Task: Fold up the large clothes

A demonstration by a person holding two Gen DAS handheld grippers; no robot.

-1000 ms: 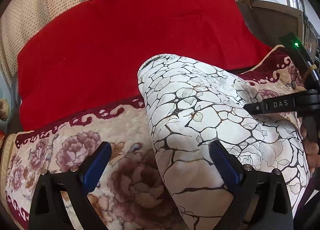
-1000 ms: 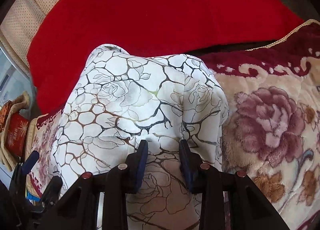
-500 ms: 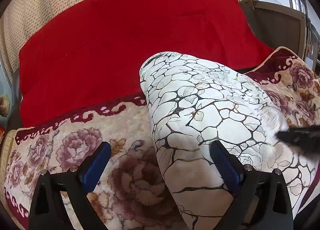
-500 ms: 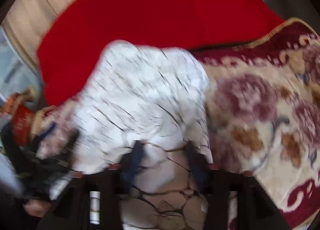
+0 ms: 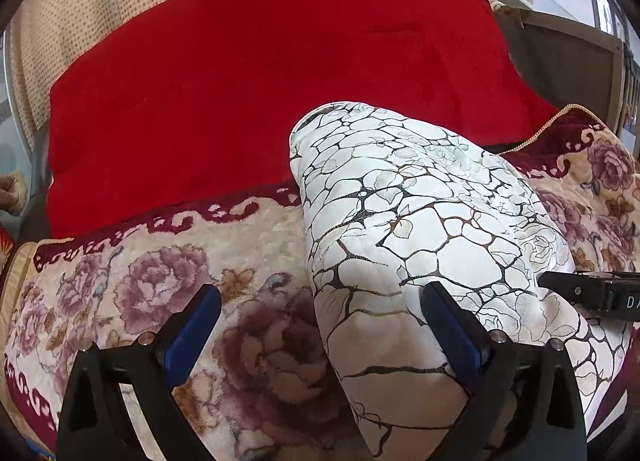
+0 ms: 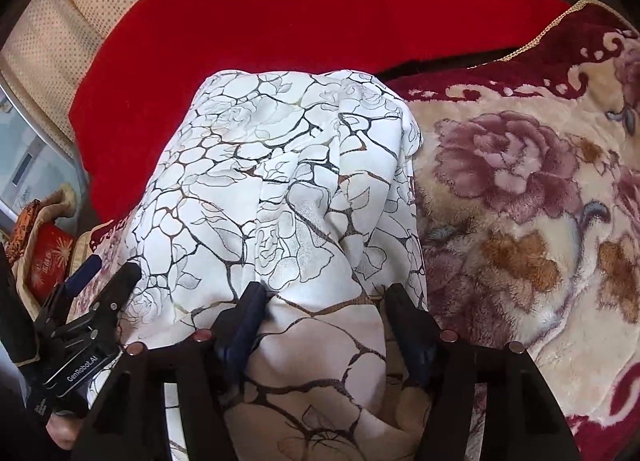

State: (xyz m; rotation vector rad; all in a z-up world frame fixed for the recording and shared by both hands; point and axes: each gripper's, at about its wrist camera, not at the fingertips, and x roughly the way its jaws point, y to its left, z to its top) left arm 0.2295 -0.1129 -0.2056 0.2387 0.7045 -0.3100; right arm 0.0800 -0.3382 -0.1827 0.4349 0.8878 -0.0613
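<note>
A white garment (image 5: 420,201) printed with black cracked lines and roses lies folded in a long thick bundle on a floral plush blanket (image 5: 160,281). My left gripper (image 5: 320,297) stands open at the bundle's near left edge, with one pad over the blanket and the other resting on the cloth. In the right wrist view the same garment (image 6: 280,181) runs away from my right gripper (image 6: 328,293). Its jaws are opening, with a hump of the cloth still between them and the grip loosened. The right gripper's black finger (image 5: 580,291) shows at the bundle's right side.
A red quilt (image 5: 260,81) covers the surface behind the garment, with a beige dotted cloth (image 5: 80,13) beyond it. A wooden board (image 5: 568,57) stands at the far right. A red box (image 6: 48,261) sits past the blanket's left edge, and the left gripper (image 6: 106,273) shows there too.
The right gripper's jaws were shut on a fold of the garment and now stand well apart. It has also shifted lower along the bundle's right side. The left gripper stayed put.
</note>
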